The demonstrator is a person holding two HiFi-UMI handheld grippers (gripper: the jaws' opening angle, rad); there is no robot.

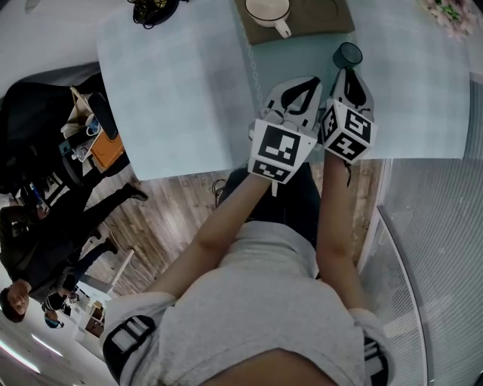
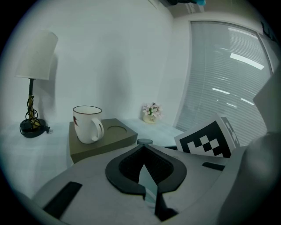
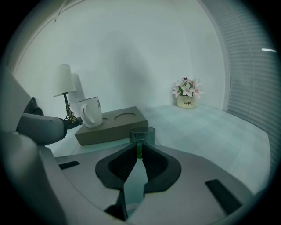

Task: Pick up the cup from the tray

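Observation:
A white mug stands in one round recess of a brown tray at the table's far side; the other recess is empty. My left gripper is shut with nothing in it, short of the tray and apart from the mug. My right gripper is beside it, to the right. It is shut on the wall of a dark see-through glass, held upright at its tips.
A table lamp stands left of the tray. A small flower pot sits at the far right near the window blinds. People stand beyond the table's left edge.

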